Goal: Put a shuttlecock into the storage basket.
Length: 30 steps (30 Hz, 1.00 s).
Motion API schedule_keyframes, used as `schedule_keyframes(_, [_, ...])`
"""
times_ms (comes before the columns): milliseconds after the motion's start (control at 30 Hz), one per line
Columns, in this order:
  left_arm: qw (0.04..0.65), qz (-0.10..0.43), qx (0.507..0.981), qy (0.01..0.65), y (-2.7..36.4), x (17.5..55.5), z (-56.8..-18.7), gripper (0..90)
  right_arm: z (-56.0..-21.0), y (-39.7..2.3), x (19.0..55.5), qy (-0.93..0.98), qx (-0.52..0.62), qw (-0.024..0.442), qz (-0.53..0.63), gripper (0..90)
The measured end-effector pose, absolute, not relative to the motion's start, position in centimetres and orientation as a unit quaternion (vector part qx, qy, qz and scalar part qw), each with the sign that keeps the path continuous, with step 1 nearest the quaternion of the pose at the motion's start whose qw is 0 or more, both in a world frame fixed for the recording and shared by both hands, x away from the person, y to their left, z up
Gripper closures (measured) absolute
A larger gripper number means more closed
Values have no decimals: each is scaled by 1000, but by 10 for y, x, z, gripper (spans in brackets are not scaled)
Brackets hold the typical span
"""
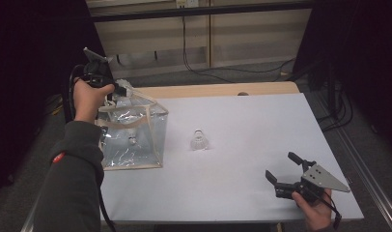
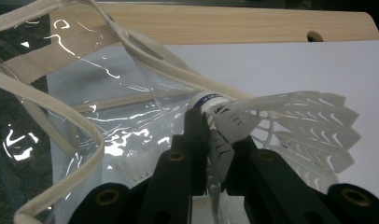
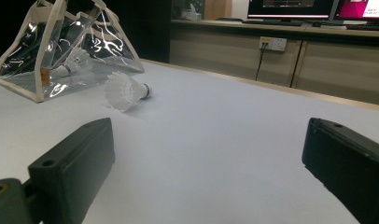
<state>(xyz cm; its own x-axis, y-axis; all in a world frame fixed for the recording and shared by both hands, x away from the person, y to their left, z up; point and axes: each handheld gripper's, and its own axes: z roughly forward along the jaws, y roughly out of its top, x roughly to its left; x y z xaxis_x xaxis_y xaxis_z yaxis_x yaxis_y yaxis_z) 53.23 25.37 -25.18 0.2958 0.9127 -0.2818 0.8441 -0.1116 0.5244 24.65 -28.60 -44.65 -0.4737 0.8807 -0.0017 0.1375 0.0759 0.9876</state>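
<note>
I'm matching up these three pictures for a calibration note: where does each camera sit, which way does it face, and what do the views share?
High view: above the person's side, looking forward and down on the white table; both forearms, the left gripper and the right gripper show.
Left gripper view: rides the left gripper, looking along shut jaws that pinch a shuttlecock over the clear bag.
Right gripper view: rides the right gripper, low over the table, facing the bag across open jaws.
Shared: high and right gripper views both show the loose shuttlecock lying on the table beside the bag.
</note>
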Motion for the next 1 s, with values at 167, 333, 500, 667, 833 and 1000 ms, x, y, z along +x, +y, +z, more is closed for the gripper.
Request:
schedule_keyframes(167, [304, 59, 741, 596, 258, 535, -255, 837, -447, -287, 247, 652, 394, 334, 555, 24])
schedule_keyframes(333, [300, 59, 740, 599, 263, 535, -257, 836, -448, -288, 247, 652, 395, 335, 554, 23])
schedule_keyframes(500, [302, 67, 733, 606, 268, 536, -259, 819, -448, -288, 248, 651, 394, 336, 555, 23])
schedule_keyframes(667, [306, 83, 728, 608, 269, 535, -259, 727, -447, -287, 248, 652, 393, 335, 555, 23])
schedule_keyframes(833, [314, 84, 729, 602, 266, 531, -255, 703, -447, -288, 247, 651, 394, 336, 555, 23])
schedule_keyframes(1000, [323, 81, 734, 592, 261, 524, -250, 682, -447, -288, 247, 651, 395, 336, 555, 23])
